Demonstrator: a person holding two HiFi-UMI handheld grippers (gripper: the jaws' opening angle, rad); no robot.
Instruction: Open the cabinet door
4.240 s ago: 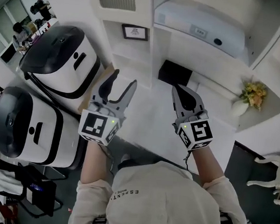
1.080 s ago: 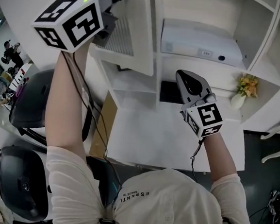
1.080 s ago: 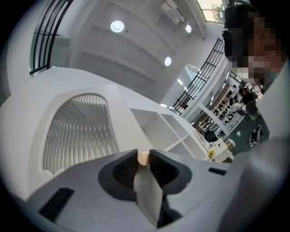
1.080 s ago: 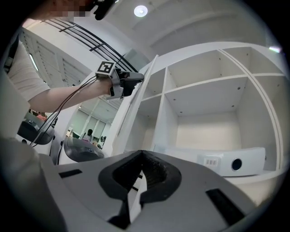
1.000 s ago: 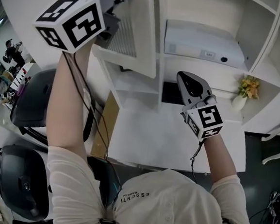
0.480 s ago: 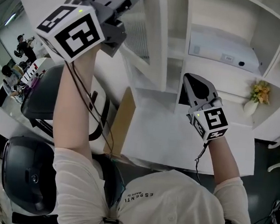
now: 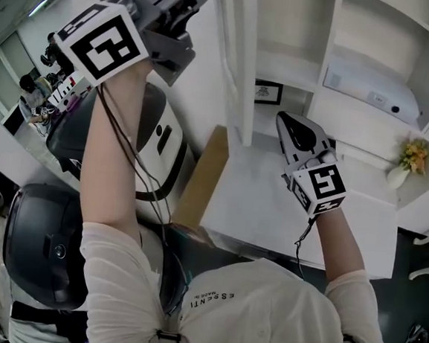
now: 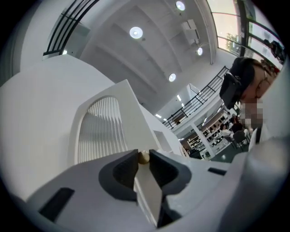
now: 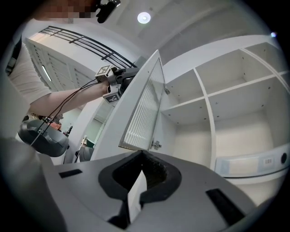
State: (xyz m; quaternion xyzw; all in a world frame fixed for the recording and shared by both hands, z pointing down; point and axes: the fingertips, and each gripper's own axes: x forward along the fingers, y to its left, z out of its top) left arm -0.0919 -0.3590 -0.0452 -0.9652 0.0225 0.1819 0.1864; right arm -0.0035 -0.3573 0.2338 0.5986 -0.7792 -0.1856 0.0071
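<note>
The white cabinet door (image 7: pixel 241 80), with a louvred panel (image 8: pixel 100 131), stands swung out from the cabinet and shows edge-on in the head view. My left gripper (image 8: pixel 143 154) is raised high at the upper left, shut on the door's small round knob (image 8: pixel 143 158). Its marker cube (image 7: pixel 103 41) sits above my left forearm. My right gripper (image 7: pixel 298 131) hovers over the white desk (image 7: pixel 263 209), shut with nothing between its jaws. From the right gripper view the open door (image 9: pixel 144 108) hangs in front of bare shelves (image 9: pixel 217 95).
A white box-shaped device (image 7: pixel 370 95) lies on a shelf, with a small framed picture (image 7: pixel 268 92) below and a vase of flowers (image 7: pixel 410 158) at the right. Two black-and-white pod chairs (image 7: pixel 44 242) and a cardboard sheet (image 7: pixel 203 177) stand left of the desk.
The door has swung further out to the left with my left gripper still on its knob. More of the shelves behind it now show. The right gripper has kept shut and shifted slightly.
</note>
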